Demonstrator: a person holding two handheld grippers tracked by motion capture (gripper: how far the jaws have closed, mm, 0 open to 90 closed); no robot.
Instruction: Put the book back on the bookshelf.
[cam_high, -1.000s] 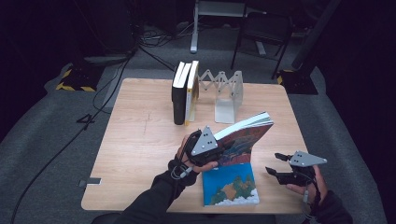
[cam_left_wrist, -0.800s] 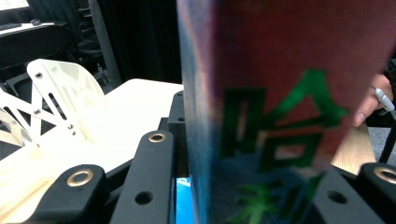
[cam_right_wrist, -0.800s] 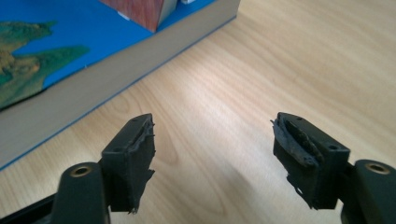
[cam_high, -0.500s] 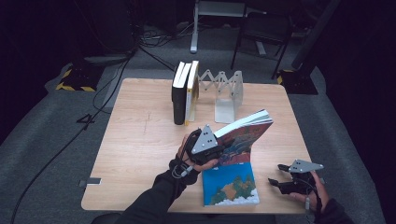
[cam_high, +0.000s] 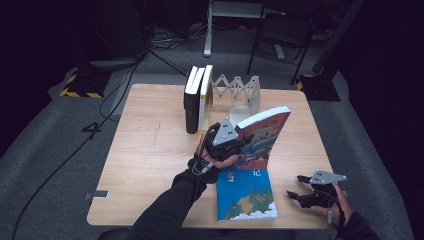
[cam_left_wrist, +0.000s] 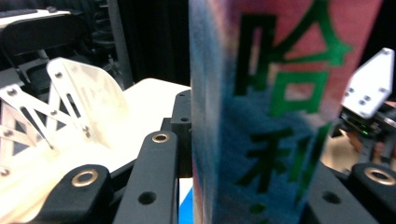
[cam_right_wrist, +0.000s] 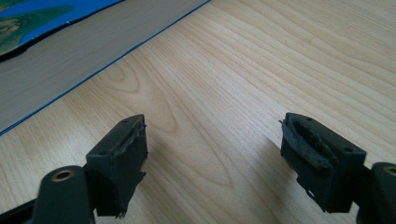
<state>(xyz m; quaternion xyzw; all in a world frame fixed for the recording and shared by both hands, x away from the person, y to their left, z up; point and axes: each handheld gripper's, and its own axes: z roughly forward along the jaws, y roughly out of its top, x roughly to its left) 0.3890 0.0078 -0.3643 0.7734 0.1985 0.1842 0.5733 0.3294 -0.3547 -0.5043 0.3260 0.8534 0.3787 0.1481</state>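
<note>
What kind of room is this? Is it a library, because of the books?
Probably not a library: it looks like a dark studio or lab for recording. A lone wooden table stands on grey carpet, cables trail over the floor, and a person works with a left gripper and a right gripper.

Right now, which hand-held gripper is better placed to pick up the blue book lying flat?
Right. The right hand-held gripper is open, empty and low beside the blue book. The left hand-held gripper is shut on the raised book.
</note>
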